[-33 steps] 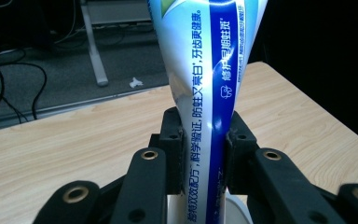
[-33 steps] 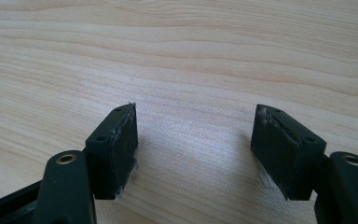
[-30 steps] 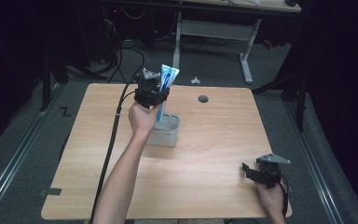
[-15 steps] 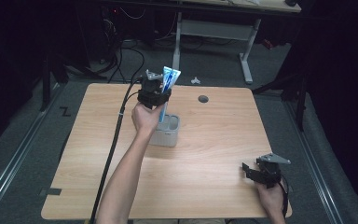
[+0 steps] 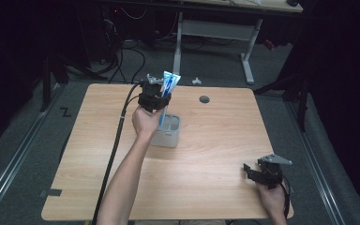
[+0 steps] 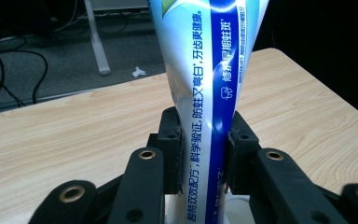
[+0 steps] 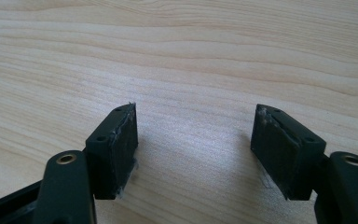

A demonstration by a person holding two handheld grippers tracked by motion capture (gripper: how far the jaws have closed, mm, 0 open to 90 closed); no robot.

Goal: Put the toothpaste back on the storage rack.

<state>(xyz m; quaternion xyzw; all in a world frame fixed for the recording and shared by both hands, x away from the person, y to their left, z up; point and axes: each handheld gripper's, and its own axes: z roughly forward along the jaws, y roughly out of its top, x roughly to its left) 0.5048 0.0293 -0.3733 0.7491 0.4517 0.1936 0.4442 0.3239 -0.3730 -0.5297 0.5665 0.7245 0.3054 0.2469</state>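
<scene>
A blue and white toothpaste tube [image 5: 170, 82] stands upright in my left gripper [image 5: 162, 100], whose pads press on its lower part. In the left gripper view the tube [image 6: 205, 93] rises between the two black jaws of the left gripper [image 6: 204, 149]. The tube's lower end reaches down into the left compartment of a grey holder [image 5: 168, 136] at the middle of the wooden table [image 5: 215, 140]. My right gripper [image 5: 251, 171] rests near the table's front right corner. In its own view the right gripper [image 7: 193, 140] is open over bare wood, with nothing between its fingers.
A round cable hole [image 5: 204, 99] sits in the tabletop near the far edge. Behind the table stand a white desk frame [image 5: 246, 51] and floor cables [image 5: 122, 51]. A small white object [image 5: 196, 80] lies on the floor beyond the far edge.
My left gripper has sunk slightly with the tube, toward the holder. The right gripper has kept still.
</scene>
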